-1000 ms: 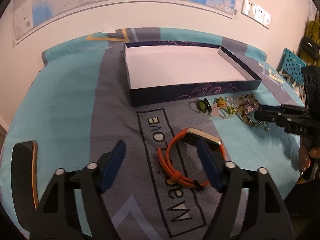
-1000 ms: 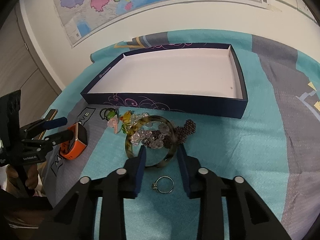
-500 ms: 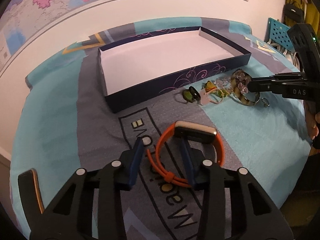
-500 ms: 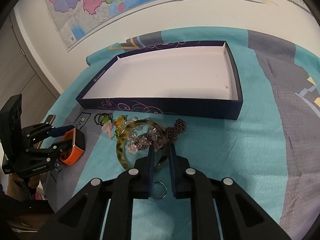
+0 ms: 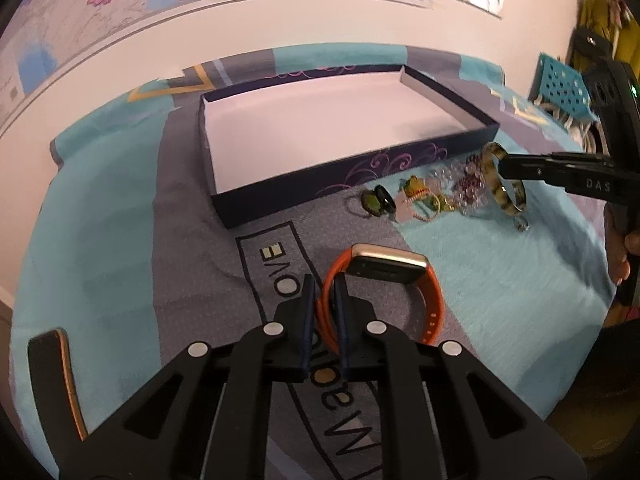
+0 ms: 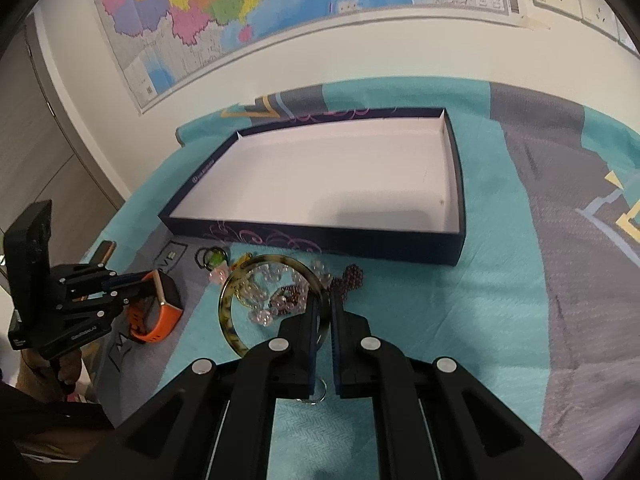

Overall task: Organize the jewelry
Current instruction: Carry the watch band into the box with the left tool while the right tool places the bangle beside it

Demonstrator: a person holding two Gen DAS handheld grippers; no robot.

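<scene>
My left gripper (image 5: 323,286) is shut on the strap of the orange smartwatch (image 5: 390,270), lifted a little off the bedspread; it also shows in the right wrist view (image 6: 160,304). My right gripper (image 6: 325,300) is shut on the rim of a tortoiseshell bangle (image 6: 236,284), raised above the heap; the bangle also shows in the left wrist view (image 5: 502,184). An empty dark blue box (image 6: 456,184) with a white inside stands behind, also in the left wrist view (image 5: 224,208). Bead bracelets (image 6: 280,300) and small charms (image 5: 420,196) lie in front of it.
A small silver ring (image 6: 316,394) lies on the turquoise bedspread under my right gripper. A green and black ring (image 5: 376,202) lies near the box. A phone (image 5: 60,376) lies at the left edge. A wall with a map stands behind the bed.
Both grippers have closed: the left on the watch strap, the right on the bangle. Both items have been lifted a little and the bangle is tilted up.
</scene>
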